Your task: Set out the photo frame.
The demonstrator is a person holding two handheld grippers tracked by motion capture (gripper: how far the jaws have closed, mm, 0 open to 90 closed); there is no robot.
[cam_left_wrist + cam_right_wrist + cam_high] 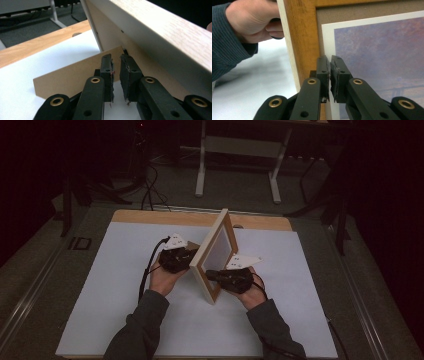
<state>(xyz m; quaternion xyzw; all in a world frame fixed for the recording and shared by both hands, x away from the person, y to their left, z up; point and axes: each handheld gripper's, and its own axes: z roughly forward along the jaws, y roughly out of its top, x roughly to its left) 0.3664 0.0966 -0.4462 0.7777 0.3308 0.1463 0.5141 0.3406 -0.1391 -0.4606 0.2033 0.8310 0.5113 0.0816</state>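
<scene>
At centre frame, a stiff, light wooden picture frame (216, 254) stands upright; it is best held by its rim. Both gripper jaws stand slightly parted, gripping nothing: left gripper (116, 75), right gripper (330, 75).

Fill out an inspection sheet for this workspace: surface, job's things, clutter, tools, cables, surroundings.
Surface: white board on a wooden table.
Job's things: wooden picture frame upright, its easel stand swung out behind.
Clutter: nothing seen.
Tools: left tool narrowly open at the stand, gripping nothing; right tool nearly closed against the frame's front.
Cables: black cable trails from the left tool.
Surroundings: dark room, grey floor, white desk legs beyond.
</scene>
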